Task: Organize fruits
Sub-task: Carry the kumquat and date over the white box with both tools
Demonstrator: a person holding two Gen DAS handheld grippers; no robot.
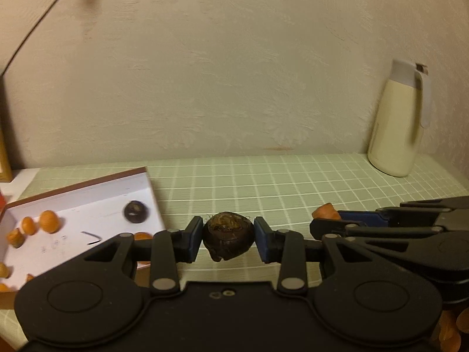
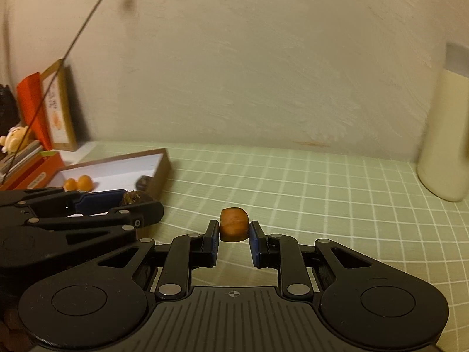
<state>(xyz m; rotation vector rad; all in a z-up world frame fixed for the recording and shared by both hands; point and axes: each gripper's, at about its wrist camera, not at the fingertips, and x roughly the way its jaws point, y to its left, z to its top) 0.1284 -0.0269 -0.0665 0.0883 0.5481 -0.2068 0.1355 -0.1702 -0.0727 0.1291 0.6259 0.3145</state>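
My left gripper (image 1: pixel 228 239) is shut on a dark brown round fruit (image 1: pixel 228 240), held above the green checked mat just right of a white-lined box (image 1: pixel 88 193). The box holds several orange fruits (image 1: pixel 49 221) and another dark fruit (image 1: pixel 136 211). My right gripper (image 2: pixel 234 230) is shut on a small orange fruit (image 2: pixel 233 224), held above the mat. In the left wrist view the right gripper (image 1: pixel 328 218) is at the right with the orange fruit (image 1: pixel 325 210) at its tip. In the right wrist view the left gripper (image 2: pixel 132 201) is at the left, near the box (image 2: pixel 158 170).
A cream jug with a grey lid (image 1: pixel 401 123) stands at the back right against the wall. Books, an orange carton (image 2: pixel 32 173) and a small plush toy (image 2: pixel 14 138) sit left of the box. More orange fruits (image 1: pixel 451 328) lie at the lower right.
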